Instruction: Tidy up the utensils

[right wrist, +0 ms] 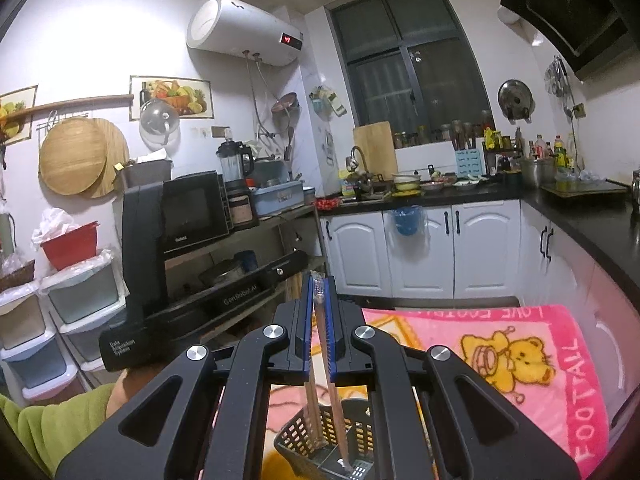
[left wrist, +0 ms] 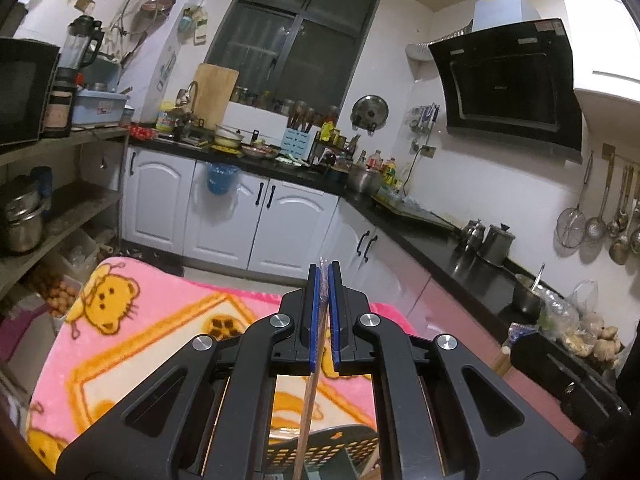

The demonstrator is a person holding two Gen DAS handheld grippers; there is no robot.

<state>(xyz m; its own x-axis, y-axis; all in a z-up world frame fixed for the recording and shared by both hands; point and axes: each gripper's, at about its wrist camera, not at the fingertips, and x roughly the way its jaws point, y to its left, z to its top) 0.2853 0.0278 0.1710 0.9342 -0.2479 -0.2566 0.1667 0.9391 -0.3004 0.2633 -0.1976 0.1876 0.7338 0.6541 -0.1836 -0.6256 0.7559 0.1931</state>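
A surface draped in a pink blanket (right wrist: 532,344) with yellow cartoon bears fills the lower part of both views; what is beneath the cloth cannot be told. In the right wrist view the blanket spreads across the lower right, its border lettering running along the edge. A dark slotted basket (right wrist: 296,436) stands directly on it at the bottom centre, seen in the left wrist view (left wrist: 280,456) at the bottom edge.

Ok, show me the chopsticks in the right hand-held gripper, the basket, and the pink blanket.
chopsticks (right wrist: 320,332), right wrist view, shaft between the pads
basket (right wrist: 294,432), right wrist view, left wall
pink blanket (right wrist: 560,360), right wrist view, pink border
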